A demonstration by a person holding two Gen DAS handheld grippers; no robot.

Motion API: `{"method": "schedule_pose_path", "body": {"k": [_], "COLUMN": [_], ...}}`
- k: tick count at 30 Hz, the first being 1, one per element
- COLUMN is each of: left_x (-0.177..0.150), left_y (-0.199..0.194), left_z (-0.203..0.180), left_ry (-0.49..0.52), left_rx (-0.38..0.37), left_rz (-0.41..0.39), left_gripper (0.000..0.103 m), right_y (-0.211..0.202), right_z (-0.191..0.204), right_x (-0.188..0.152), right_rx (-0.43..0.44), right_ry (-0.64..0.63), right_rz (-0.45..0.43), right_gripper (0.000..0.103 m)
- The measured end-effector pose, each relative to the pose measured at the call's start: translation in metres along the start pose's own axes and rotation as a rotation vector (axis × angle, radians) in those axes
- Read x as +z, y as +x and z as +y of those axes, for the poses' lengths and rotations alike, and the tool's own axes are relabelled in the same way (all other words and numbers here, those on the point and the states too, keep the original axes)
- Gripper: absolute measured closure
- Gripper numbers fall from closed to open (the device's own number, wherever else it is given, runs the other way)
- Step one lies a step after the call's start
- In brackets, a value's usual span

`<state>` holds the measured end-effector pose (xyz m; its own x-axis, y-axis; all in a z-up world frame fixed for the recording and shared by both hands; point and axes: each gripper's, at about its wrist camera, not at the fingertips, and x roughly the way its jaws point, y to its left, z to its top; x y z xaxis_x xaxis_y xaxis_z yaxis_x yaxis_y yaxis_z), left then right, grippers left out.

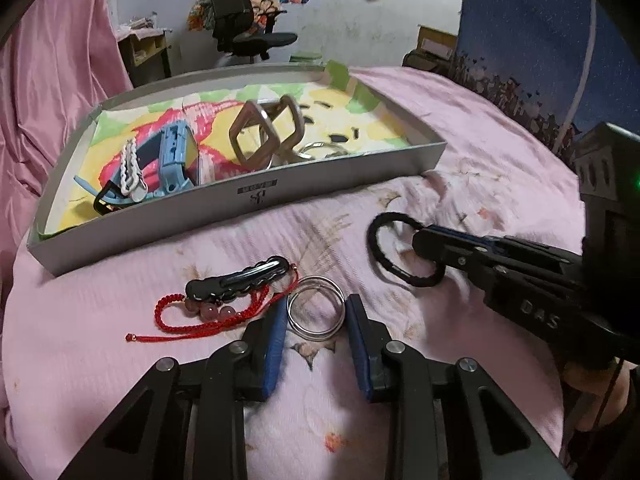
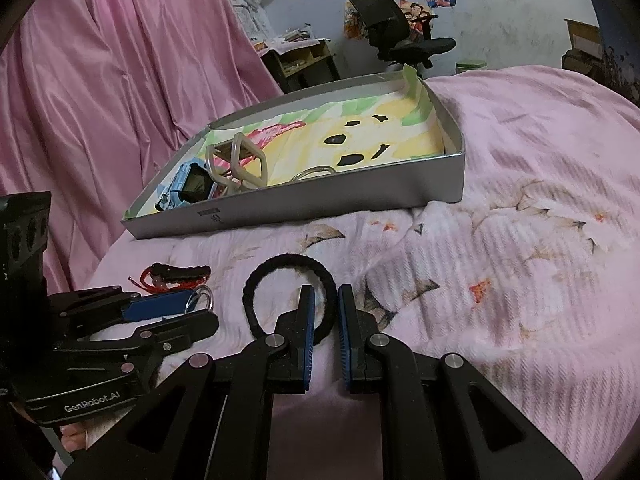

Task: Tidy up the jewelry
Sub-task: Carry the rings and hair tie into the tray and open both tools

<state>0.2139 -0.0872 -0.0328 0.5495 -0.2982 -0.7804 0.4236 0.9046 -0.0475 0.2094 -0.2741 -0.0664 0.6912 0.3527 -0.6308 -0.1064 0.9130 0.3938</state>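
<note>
A grey tray with a colourful liner sits on the pink bed and holds a blue watch, a white clip, beige diamond-shaped bangles and silver rings. My left gripper is open with its fingers on either side of silver bangles on the bedspread. A black hair clip and a red beaded cord bracelet lie to its left. My right gripper is open around the rim of a black hair tie; the tray also shows in this view.
Pink curtain hangs on the left. A black office chair and a small shelf stand beyond the bed. A dark blue wall hanging is on the right. The flowered pink bedspread spreads to the right.
</note>
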Motion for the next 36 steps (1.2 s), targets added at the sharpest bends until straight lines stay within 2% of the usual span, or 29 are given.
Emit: {"method": "schedule_pose_path", "body": {"k": [1, 7, 16, 20, 25, 31, 36], "left_x": [-0.001, -0.004, 0.006, 0.020, 0.041, 0.064, 0.072], "left_y": [-0.004, -0.020, -0.042, -0.047, -0.045, -0.015, 0.009], "left_z": [0.000, -0.005, -0.009, 0.001, 0.022, 0.046, 0.050], "left_ry": [0.000, 0.009, -0.010, -0.047, -0.122, -0.177, -0.171], "left_rx": [-0.007, -0.001, -0.023, 0.006, 0.064, 0.101, 0.111], "left_rz": [-0.015, -0.084, -0.189, -0.247, -0.298, -0.228, -0.144], "left_gripper": [0.075, 0.075, 0.075, 0.075, 0.075, 0.075, 0.075], "right_y": [-0.001, -0.013, -0.036, -0.039, -0.024, 0.000, 0.025], "right_z": [0.001, 0.002, -0.001, 0.000, -0.005, -0.008, -0.009], "right_x": [0.000, 0.001, 0.012, 0.026, 0.048, 0.073, 0.083], "right_rx": [0.001, -0.005, 0.030, 0.041, 0.045, 0.023, 0.000], "right_ry": [-0.002, -0.003, 0.016, 0.019, 0.035, 0.046, 0.052], "right_rz": [-0.003, -0.068, -0.178, -0.217, -0.219, -0.204, -0.163], "right_gripper": [0.098, 0.098, 0.098, 0.098, 0.098, 0.098, 0.098]}}
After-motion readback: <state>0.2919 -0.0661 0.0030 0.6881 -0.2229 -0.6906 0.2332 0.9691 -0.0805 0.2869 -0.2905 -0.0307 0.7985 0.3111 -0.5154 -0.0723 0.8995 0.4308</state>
